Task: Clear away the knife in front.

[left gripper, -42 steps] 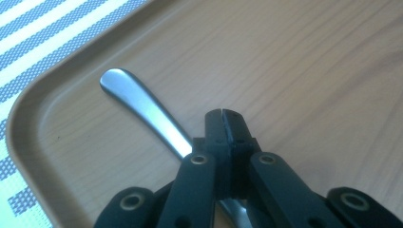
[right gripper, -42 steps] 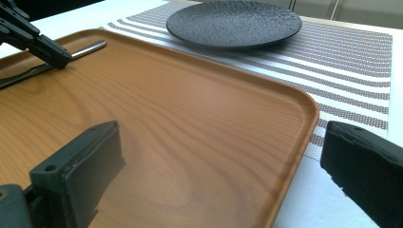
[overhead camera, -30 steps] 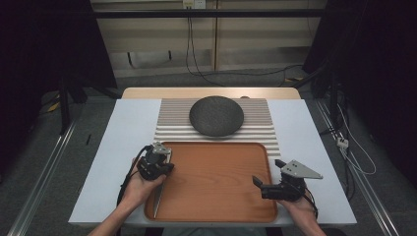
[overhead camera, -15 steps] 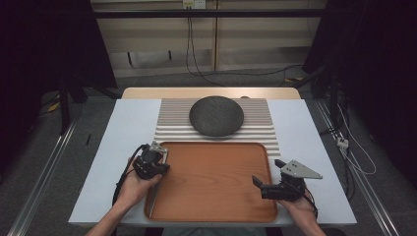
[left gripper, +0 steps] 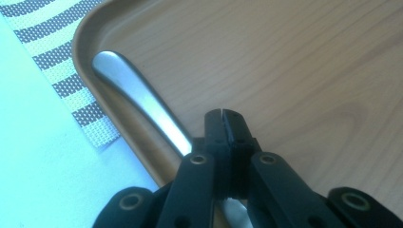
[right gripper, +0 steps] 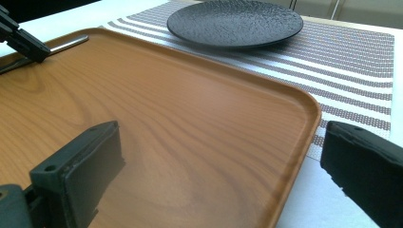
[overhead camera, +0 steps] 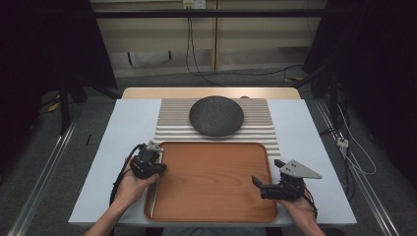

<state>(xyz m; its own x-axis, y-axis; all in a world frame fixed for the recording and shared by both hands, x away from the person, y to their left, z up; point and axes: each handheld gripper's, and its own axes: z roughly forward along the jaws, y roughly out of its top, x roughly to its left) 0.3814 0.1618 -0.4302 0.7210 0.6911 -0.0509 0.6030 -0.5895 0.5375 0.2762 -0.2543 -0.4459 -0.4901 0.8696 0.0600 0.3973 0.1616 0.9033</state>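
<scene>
Left gripper (left gripper: 223,116) clenched beside metal utensil (left gripper: 135,102) along tray (overhead camera: 216,216) rim; right gripper (right gripper: 214,175) released, straddling tray edge.

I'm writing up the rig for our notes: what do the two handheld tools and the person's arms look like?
Both tools are black, with linked arms joined by round pivot pins and blocky jaws. The left tool trails a black cable looping back beside the hand. The right tool carries a grey three-cornered plate on top. The forearms are bare, with no sleeves or gloves in the high view.
</scene>
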